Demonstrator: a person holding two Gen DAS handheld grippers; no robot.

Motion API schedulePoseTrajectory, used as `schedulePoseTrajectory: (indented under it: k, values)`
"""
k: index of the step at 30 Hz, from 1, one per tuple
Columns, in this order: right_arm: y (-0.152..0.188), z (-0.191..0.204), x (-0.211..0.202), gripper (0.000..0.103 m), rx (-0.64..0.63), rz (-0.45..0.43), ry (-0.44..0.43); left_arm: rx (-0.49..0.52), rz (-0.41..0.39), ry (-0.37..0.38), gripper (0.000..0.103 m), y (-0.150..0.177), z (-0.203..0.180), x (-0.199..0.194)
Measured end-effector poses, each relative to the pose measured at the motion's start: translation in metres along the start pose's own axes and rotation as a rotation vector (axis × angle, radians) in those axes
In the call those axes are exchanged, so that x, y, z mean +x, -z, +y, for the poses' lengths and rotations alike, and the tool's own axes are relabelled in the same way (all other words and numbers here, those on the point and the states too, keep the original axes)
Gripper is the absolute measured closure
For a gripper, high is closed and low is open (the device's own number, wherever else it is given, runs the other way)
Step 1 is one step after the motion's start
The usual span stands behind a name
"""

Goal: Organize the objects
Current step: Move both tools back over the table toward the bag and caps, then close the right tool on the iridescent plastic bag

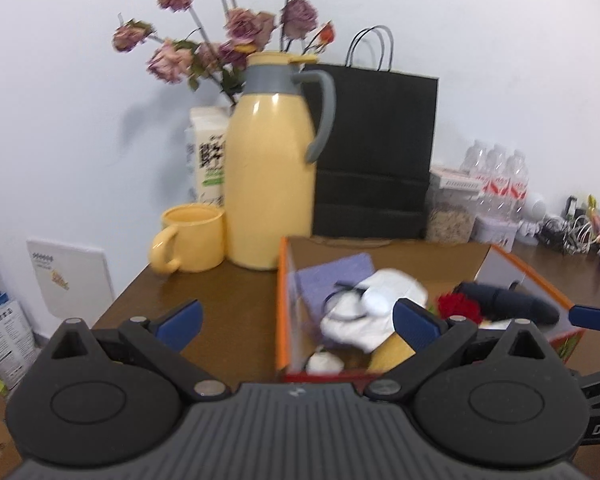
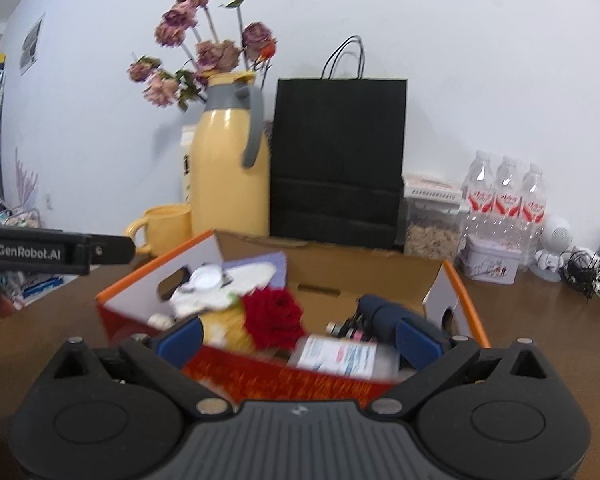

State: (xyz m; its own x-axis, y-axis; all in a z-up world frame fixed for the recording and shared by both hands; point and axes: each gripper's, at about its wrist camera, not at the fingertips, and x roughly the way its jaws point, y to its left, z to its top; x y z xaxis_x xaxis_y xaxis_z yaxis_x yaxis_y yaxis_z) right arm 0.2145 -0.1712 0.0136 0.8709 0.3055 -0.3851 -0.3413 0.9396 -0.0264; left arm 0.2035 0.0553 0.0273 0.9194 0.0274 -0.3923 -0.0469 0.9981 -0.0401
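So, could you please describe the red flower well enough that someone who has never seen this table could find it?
Look in the open cardboard box with orange edges, in front of the black paper bag. The red flower lies near the box's middle, between white cloth and a dark blue object. Nothing else inside is deep red.

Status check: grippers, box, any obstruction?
Left gripper and right gripper open, empty. Cardboard box full: red flower, white cloth. Nothing blocking.

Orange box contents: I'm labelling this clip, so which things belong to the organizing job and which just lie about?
Job: orange box, red flower, white cloth, dark case, label bottle.
Lying about: yellow jug, mug, black bag, water bottles.
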Motion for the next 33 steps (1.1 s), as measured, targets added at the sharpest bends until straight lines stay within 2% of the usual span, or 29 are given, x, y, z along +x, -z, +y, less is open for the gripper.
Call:
schedulePoseTrajectory:
  k: [10,20,23,25,27,33]
  values:
    - [0.03,0.031,0.005,0.0,-0.027,0.127,-0.059,0.009,0.119,-0.058,0.0,0.036,0.037,-0.016]
    - [0.041,0.042,0.025,0.001,-0.006,0.195,-0.033,-0.02,0.184,-0.062,0.0,0.061,0.053,-0.018]
    - [0.042,0.043,0.027,0.016,0.013,0.188,-0.045,-0.022,0.192,-0.064,0.0,0.062,0.053,-0.016]
    - [0.042,0.043,0.027,0.035,0.013,0.19,-0.056,-0.023,0.196,-0.063,0.0,0.063,0.052,-0.014]
    - [0.043,0.043,0.027,0.049,0.021,0.195,-0.076,-0.02,0.199,-0.063,0.0,0.063,0.051,-0.014]
    - [0.043,0.045,0.023,0.057,0.017,0.17,-0.085,-0.014,0.209,-0.055,0.0,0.064,0.045,-0.01]
